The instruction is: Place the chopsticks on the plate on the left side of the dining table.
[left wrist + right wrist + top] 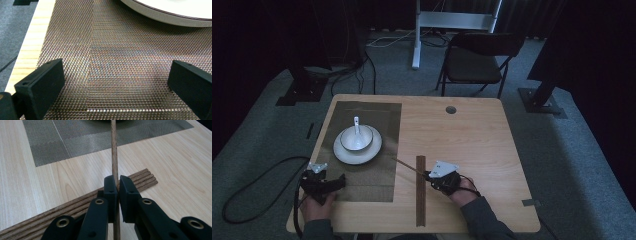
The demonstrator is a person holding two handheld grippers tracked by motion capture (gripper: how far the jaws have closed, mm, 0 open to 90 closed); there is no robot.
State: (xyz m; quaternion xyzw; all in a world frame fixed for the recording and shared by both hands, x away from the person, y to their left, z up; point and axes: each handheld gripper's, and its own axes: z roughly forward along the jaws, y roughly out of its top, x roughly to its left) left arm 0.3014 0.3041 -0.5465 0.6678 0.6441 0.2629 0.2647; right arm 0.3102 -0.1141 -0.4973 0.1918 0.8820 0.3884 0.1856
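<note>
Chopstick (114, 150) clamped in right gripper (118, 185); keep it level toward the placemat (362, 180), left gripper (115, 82) idling wide open.

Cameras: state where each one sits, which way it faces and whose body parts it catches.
High view: above the person's side, facing forward and down on the table; both forearms, left gripper, right gripper.
Left gripper view: along open jaws at the placemat and plate.
Right gripper view: along jaws clamping a chopstick.
Shared: placemat.
</note>
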